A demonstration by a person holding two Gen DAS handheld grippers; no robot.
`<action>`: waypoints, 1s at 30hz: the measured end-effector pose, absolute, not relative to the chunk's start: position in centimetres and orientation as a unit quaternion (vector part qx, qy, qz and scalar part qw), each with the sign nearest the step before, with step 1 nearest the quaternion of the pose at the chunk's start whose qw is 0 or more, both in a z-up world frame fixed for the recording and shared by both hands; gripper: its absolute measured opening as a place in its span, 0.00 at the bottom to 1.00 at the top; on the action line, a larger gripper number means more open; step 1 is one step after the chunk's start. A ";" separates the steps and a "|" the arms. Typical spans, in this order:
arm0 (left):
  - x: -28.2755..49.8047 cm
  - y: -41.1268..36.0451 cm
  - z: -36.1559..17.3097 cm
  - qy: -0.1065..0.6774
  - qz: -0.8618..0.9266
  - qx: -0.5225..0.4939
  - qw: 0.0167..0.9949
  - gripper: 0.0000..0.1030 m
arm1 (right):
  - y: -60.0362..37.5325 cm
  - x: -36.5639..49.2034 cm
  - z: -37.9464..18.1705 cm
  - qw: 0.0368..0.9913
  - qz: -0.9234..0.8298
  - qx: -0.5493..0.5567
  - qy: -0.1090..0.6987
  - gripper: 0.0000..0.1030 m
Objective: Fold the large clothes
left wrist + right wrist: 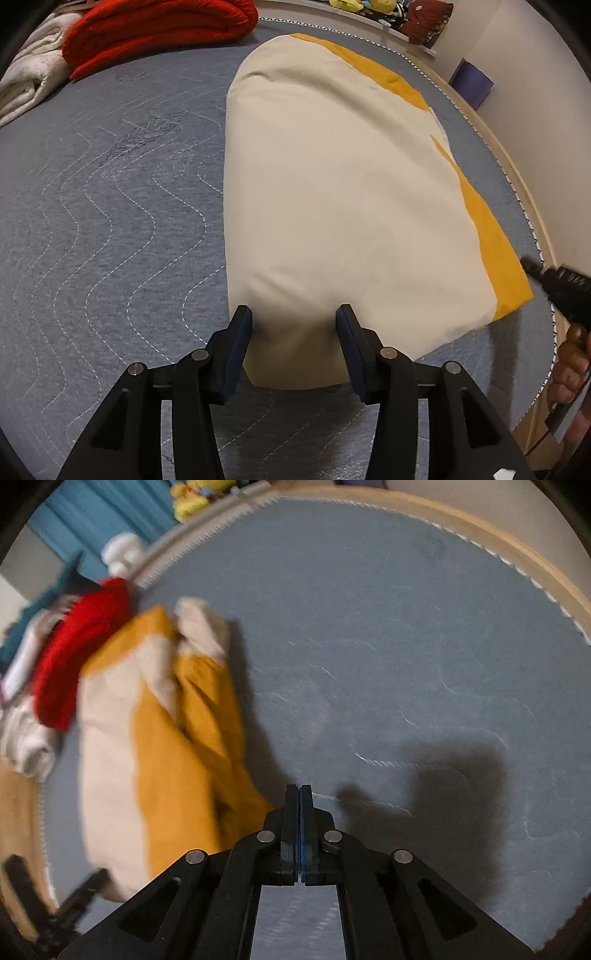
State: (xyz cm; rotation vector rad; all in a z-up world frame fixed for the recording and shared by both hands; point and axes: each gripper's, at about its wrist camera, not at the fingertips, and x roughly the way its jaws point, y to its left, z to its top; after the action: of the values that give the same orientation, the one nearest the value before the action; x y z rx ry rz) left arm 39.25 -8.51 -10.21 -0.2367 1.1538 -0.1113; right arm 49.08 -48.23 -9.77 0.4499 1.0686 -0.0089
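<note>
One cream-and-mustard garment (332, 192) lies on the grey quilted pad (110, 221), folded lengthwise into a long bundle that runs from my near edge toward the far edge. My left gripper (293, 314) hangs over the near end of that bundle; its two fingers (238, 343) stand spread with the cream fabric between them, and I cannot tell whether the pads actually press on the cloth. My right gripper (299, 788) is pressed fully together, blade against blade, with nothing between the fingers, above bare pad just beside the garment's mustard edge (177, 760). I count two grippers, one garment in work, one red folded item (159, 33) and one white folded item (29, 77) stacked together at the far left corner, well apart from the bundle. The left wrist view shows the garment's smooth cream top with a mustard strip along its right side, plus my right hand (569, 365) at the frame edge. The right wrist view, blurred by motion, shows the creased mustard side instead, the gripper's shadow (443, 786) on the pad, and a blue curtain (110, 506) beyond the wooden table rim (480, 520).
</note>
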 end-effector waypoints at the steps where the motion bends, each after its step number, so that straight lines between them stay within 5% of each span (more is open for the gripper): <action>1: 39.3 -8.5 -10.2 0.545 -0.054 -0.112 0.830 0.43 | -47.9 49.0 -8.6 0.849 0.020 0.214 0.482 0.00; 3: 39.1 -8.5 -10.2 0.545 -0.055 -0.114 0.829 0.43 | -47.5 48.5 -7.5 0.861 0.049 0.221 0.456 0.06; 5: 39.2 -8.2 -10.3 0.546 -0.056 -0.118 0.828 0.44 | -47.1 48.8 -7.3 0.862 0.065 0.227 0.448 0.23; 6: 39.1 -8.1 -10.3 0.546 -0.056 -0.121 0.827 0.44 | -46.8 48.8 -7.7 0.857 0.070 0.233 0.454 0.45; 7: 39.0 -8.1 -10.3 0.546 -0.056 -0.124 0.827 0.45 | -46.6 49.1 -8.1 0.852 0.073 0.237 0.462 0.56; 9: 39.0 -8.0 -10.4 0.546 -0.056 -0.128 0.826 0.46 | -45.9 49.9 -9.4 0.836 0.084 0.233 0.490 0.56; 10: 39.0 -7.9 -10.4 0.547 -0.057 -0.131 0.825 0.47 | -45.2 50.2 -10.3 0.824 0.092 0.219 0.514 0.48; 12: 38.9 -7.8 -10.4 0.548 -0.060 -0.133 0.824 0.48 | -44.3 49.8 -11.3 0.820 0.089 0.203 0.528 0.07; 17: 38.6 -8.6 -11.0 0.551 -0.091 -0.125 0.820 0.55 | -45.1 47.3 -8.4 0.842 0.069 0.224 0.486 0.04; 24: 38.6 -9.3 -11.3 0.561 -0.095 -0.096 0.817 0.55 | -46.6 47.6 -14.1 0.798 0.001 0.224 0.559 0.07; 30: 39.5 -8.2 -8.9 0.562 -0.105 -0.092 0.816 0.51 | -47.6 47.2 -6.2 0.888 -0.070 0.159 0.425 0.15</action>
State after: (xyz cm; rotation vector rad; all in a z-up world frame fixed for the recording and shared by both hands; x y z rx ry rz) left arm 39.51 -8.20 -8.88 -0.1954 1.1980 -0.2229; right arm 47.24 -47.59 -6.24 0.3312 0.8828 -0.1449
